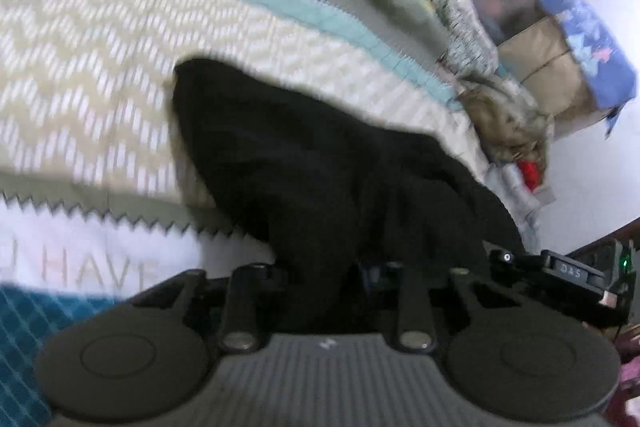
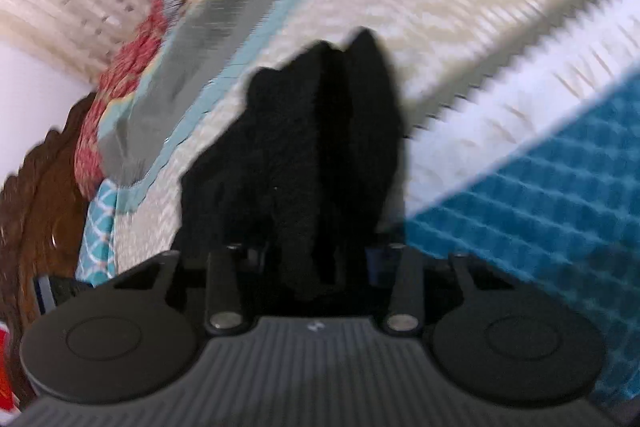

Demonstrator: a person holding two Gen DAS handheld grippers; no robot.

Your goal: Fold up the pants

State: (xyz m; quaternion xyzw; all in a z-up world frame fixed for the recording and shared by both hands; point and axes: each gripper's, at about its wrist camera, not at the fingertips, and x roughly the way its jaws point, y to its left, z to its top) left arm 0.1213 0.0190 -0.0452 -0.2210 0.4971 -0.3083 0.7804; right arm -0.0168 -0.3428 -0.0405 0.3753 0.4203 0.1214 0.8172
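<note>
Black pants (image 1: pixel 320 167), soft and fleecy, are lying bunched on a zigzag-patterned bedspread (image 1: pixel 80 75), stretching toward 12 o'clock. The left gripper (image 1: pixel 324 279) and the right gripper (image 2: pixel 316 267) both seem to be pinching the dark cloth, though blur is hiding the fingertips.

Black pants (image 2: pixel 304 155) between right tongs (image 2: pixel 316 267), over bedspread (image 2: pixel 480 27)

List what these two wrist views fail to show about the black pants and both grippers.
- Left wrist view: the left gripper fingertips are buried in the black pants, so the grip itself is hidden.
- Right wrist view: the right gripper fingertips are likewise covered by the black pants.
- Both views: motion blur and bunched folds hide waistband, legs and fold stage.
- Left wrist view: the bedspread lettering is cut off and blurred.
</note>
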